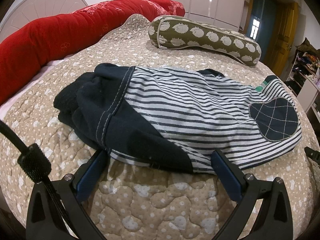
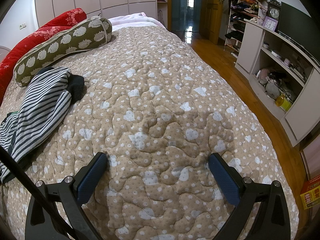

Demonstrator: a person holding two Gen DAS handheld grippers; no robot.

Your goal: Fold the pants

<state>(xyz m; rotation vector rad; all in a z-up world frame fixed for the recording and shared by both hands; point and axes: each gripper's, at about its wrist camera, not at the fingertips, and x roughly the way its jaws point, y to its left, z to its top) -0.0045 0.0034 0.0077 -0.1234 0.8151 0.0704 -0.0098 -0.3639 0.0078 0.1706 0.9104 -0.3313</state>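
The pants are small, white with navy stripes, navy cuffs and a navy quilted patch, and lie bunched in a folded heap on the quilted bedspread. My left gripper stands open at the heap's near edge, its fingertips just touching the fabric with nothing pinched. In the right wrist view the pants lie at the far left. My right gripper is open over bare bedspread, well to the right of the pants.
A green hedgehog-print bolster and a long red cushion lie behind the pants. The bed's right edge drops to a wooden floor. A white shelf unit and a yellow box stand beyond it.
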